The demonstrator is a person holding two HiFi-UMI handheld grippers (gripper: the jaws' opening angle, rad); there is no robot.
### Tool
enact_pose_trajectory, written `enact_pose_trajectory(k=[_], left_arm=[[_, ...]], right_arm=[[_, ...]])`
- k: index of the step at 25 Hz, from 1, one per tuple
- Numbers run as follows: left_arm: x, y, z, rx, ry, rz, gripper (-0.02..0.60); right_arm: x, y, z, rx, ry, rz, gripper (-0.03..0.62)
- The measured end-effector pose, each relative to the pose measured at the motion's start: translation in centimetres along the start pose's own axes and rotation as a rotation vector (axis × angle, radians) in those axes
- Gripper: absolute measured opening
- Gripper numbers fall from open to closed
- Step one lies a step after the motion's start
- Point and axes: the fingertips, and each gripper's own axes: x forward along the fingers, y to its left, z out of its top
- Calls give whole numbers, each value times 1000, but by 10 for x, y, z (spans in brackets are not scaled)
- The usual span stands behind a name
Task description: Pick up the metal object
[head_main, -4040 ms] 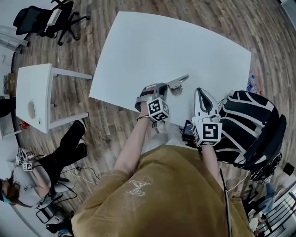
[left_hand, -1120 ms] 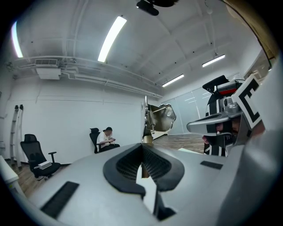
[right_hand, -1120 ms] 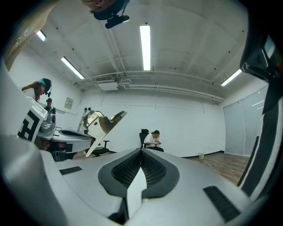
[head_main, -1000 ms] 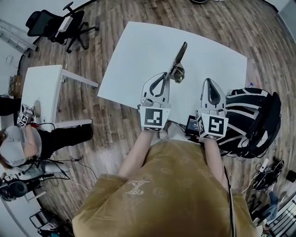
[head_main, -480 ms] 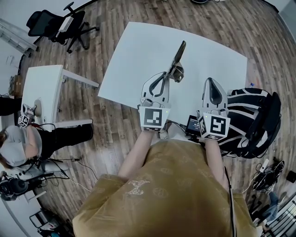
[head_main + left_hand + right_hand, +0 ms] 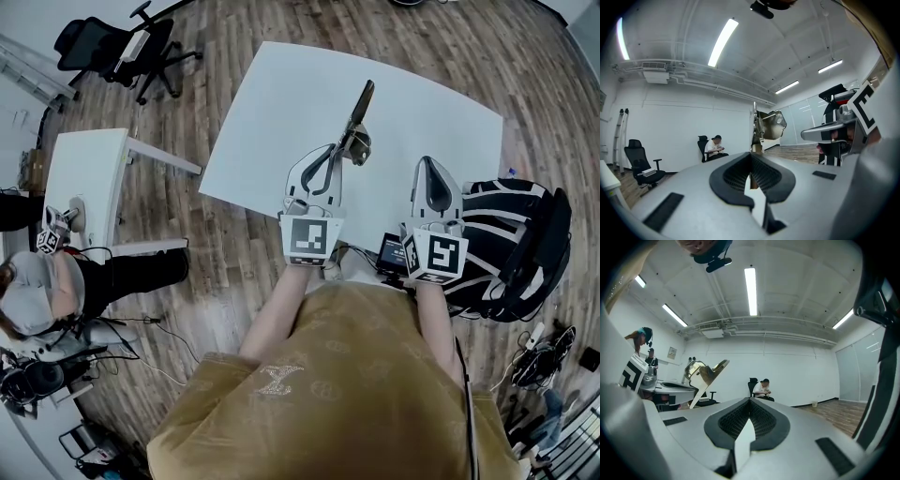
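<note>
Clamping the lower end of the metal object (image 6: 359, 112), the left gripper (image 6: 335, 152) has its jaws shut tight on it above the middle of the white table (image 6: 281, 103). In the left gripper view the metal object (image 6: 766, 126) stands up from between the closed jaws, spring and bright head on top. From the head view its long dark end points towards the table's far edge.

The right gripper (image 6: 427, 161) hangs over the table's near right part, jaws together with nothing between them, beside the metal object but apart from it. In the right gripper view (image 6: 750, 400) the object (image 6: 705, 373) shows off to the left, tilted.

A black-and-white backpack (image 6: 511, 234) sits against the table's near right corner, and a small black device (image 6: 389, 247) lies at the table's near edge, between the two arms. Left of the table, across wooden floor (image 6: 234, 272), stands a small white table (image 6: 89, 169). An office chair (image 6: 103, 42) is beyond the table's far left corner, and a seated person (image 6: 37, 291) is well off to the left.

Four seconds ago the object lay low near the table's near edge, almost crosswise, with the left gripper on it. Now it is raised and turned to point away. Since half a second ago it has hardly shifted.
</note>
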Motion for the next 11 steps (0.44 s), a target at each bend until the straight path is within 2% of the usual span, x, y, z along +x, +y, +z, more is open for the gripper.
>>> enact_pose_trajectory(k=[11], left_arm=[[0,2,-5,-2,10,4,8]], right_arm=[[1,-2,-5,6,8,-4,8]])
